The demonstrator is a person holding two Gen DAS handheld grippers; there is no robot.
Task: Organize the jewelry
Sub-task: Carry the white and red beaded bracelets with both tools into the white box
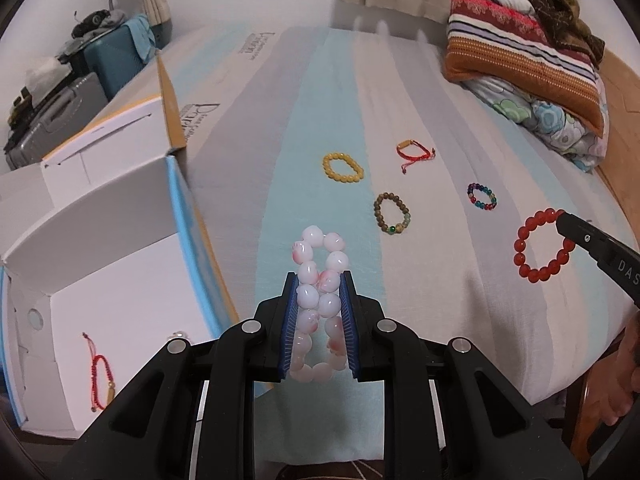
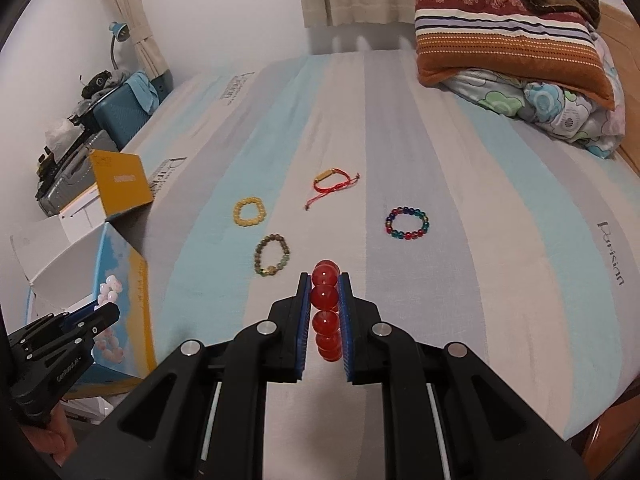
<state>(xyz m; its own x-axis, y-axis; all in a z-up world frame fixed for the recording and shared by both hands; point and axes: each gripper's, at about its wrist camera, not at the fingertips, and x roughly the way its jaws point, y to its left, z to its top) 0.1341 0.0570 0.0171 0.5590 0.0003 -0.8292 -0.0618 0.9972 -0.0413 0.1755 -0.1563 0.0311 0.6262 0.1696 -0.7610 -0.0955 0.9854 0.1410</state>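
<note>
The pink bracelet point(image 1: 320, 304) is clamped lengthwise in the left gripper point(image 1: 319, 280); the open box point(image 1: 120, 264) lies at frame left. The red bracelet point(image 2: 326, 316) is gripped by the right gripper point(image 2: 325, 280), farther away.

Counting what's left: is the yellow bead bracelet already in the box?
No, the yellow bead bracelet lies on the striped bedsheet, outside the box.

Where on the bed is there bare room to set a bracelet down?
Bare: the striped sheet right of the multicolour bracelet, and the far stretch before the pillow. Crowded: mid-bed around the yellow bracelet, red cord bracelet and brown bracelet.
</note>
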